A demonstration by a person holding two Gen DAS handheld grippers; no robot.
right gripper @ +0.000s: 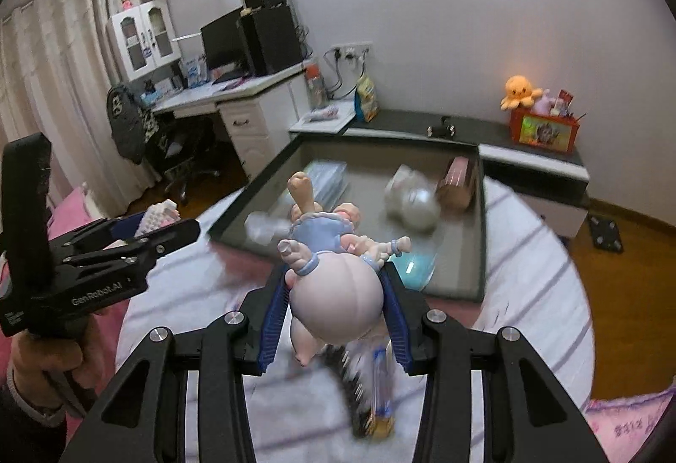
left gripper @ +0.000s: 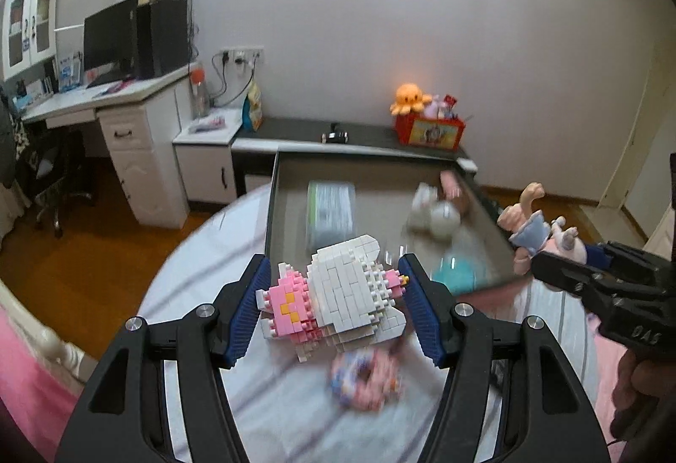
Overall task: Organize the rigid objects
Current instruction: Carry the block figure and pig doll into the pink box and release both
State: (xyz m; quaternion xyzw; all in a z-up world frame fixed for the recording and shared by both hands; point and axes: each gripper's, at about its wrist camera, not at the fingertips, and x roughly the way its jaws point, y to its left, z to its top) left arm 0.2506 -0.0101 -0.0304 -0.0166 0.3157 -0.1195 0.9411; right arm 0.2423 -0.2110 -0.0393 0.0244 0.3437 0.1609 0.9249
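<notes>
My left gripper is shut on a white and pink block-built figure and holds it above the striped bed, just before the grey tray. My right gripper is shut on a pale doll figurine in a blue dress, held head toward the camera near the tray's front edge. The doll also shows in the left wrist view. The left gripper shows at the left of the right wrist view.
In the tray lie a clear box, a white round toy, a pink-brown item and a teal object. A pink ring toy and a packet lie on the bed. A low cabinet with a red toy box stands behind.
</notes>
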